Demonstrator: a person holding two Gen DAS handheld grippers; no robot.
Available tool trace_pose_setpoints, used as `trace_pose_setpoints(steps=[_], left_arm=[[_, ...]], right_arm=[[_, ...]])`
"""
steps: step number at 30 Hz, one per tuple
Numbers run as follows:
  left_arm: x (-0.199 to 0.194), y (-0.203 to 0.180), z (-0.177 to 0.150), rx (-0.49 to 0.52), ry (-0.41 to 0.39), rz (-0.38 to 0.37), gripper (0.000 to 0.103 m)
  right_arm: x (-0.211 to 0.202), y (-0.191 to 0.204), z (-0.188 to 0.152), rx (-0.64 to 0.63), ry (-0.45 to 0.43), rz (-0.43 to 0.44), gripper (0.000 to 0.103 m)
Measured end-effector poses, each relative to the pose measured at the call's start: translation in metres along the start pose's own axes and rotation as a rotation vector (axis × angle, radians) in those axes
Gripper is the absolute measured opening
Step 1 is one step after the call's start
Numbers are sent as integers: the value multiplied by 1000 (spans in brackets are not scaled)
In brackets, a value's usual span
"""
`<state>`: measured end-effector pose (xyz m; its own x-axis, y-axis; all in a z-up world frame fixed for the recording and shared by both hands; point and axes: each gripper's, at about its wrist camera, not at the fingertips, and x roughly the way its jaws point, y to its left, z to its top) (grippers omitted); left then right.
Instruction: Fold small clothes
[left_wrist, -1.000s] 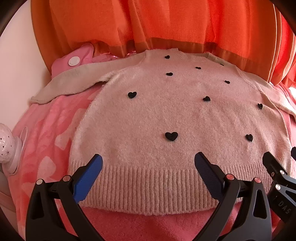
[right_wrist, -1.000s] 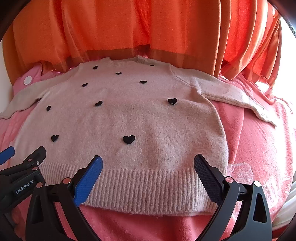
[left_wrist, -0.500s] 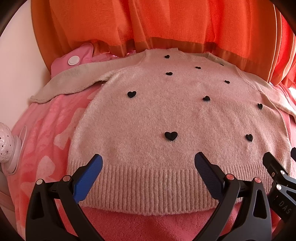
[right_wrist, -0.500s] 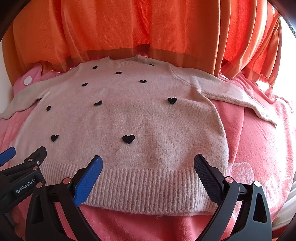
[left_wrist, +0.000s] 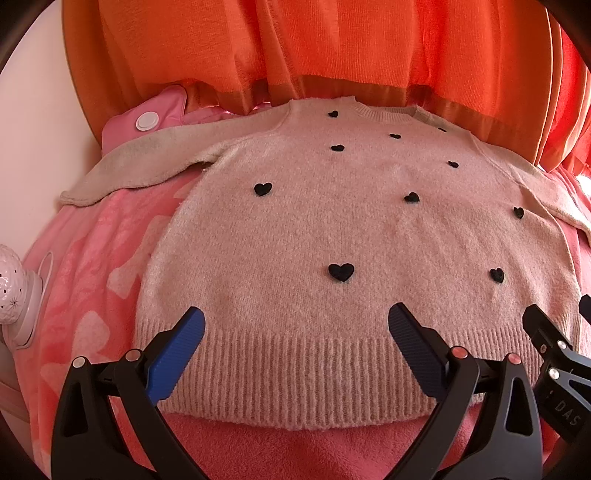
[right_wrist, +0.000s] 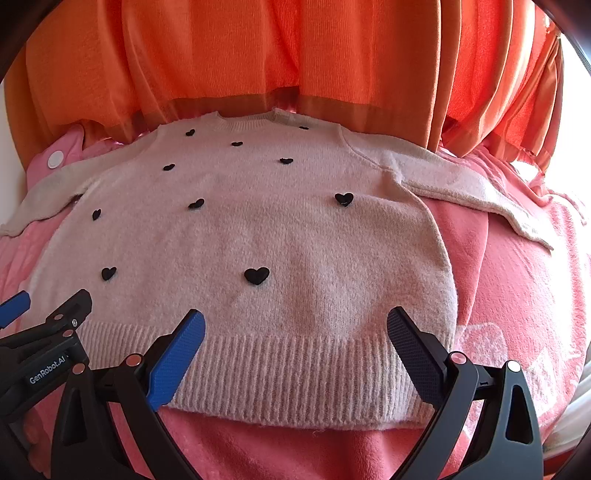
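just ahead of both wide-open tongs, left tongs (left_wrist: 295, 328) and right tongs (right_wrist: 295, 328), the heart-dotted sweater (left_wrist: 351, 236) lies flat, its ribbed hem (right_wrist: 295, 373) running crosswise nearest them, each equally near.

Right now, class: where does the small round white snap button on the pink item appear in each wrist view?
Left wrist view: white snap button, upper left, beyond the sweater's sleeve.
Right wrist view: white snap button, far left, smaller, above the same sleeve.
Shared landmark: the sweater's ribbed neckline under the orange curtain.
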<state>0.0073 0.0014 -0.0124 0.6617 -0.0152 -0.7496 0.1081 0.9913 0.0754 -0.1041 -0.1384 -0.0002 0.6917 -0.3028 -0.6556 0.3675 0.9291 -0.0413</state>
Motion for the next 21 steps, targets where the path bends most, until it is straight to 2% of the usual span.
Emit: trace_pose_setpoints(steps=[11, 14, 15, 18, 20, 21], left_arm=[[-1, 0, 1, -6, 1, -4, 97], [-1, 5, 4, -29, 2, -17, 98], [-1, 9, 7, -41, 6, -29, 98], [-1, 22, 22, -69, -3, -41, 98], [-6, 30, 36, -86, -35, -47, 98], [-8, 33, 44, -97, -54, -47, 98]], right_arm=[[2, 1, -2, -2, 4, 4, 97], [1, -14, 9, 33, 22, 58, 97], [-4, -31, 18, 71, 13, 91, 97], [-9, -100, 47, 189, -34, 112, 97], [0, -154, 61, 273, -61, 97, 97], [13, -196, 66, 349, -64, 63, 97]])
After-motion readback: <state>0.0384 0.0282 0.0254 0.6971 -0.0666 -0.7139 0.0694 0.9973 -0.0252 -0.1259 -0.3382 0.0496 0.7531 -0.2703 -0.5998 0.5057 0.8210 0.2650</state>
